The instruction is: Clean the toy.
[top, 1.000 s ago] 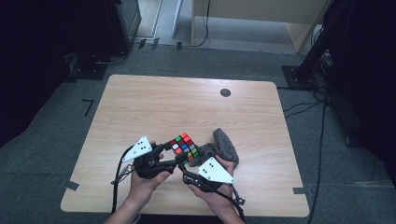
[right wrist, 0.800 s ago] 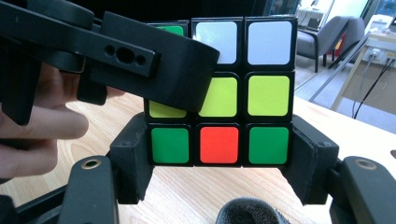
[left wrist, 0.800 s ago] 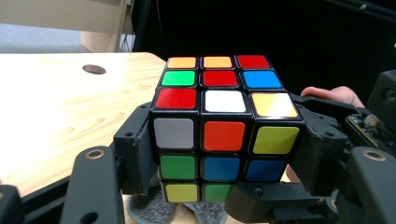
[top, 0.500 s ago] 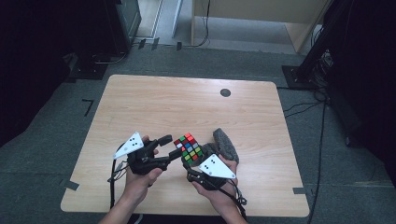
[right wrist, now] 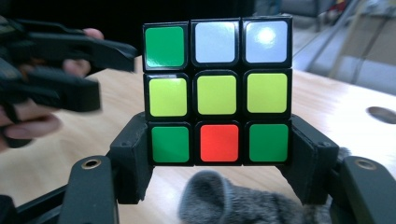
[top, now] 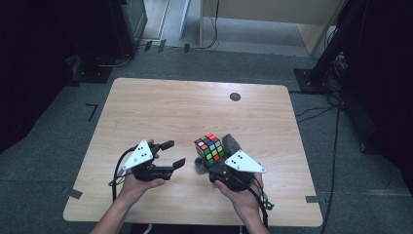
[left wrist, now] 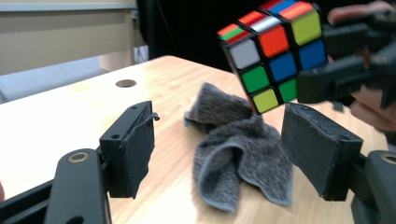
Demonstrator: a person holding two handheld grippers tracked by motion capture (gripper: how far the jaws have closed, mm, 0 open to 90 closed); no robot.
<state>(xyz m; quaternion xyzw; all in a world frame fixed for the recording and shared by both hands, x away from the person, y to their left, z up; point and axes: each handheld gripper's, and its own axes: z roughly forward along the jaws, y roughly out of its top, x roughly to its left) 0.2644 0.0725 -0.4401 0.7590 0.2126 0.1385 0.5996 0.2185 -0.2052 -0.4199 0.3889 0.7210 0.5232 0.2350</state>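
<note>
Above cloth (top: 233,145), right gripper (top: 213,163) grips cube (top: 209,147).

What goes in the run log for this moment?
right gripper: shut on cube, lifted | left gripper: open, apart | cloth: on table

— What is recorded between the jaws of the left gripper (left wrist: 219,154)?
— The jaws are spread wide; a crumpled grey cloth (left wrist: 238,149) is seen lying on the wooden table (left wrist: 70,112) between them.
— And the cube?
— A colour cube (left wrist: 273,51) is held raised at far right, clamped by the right gripper (left wrist: 345,70).
</note>
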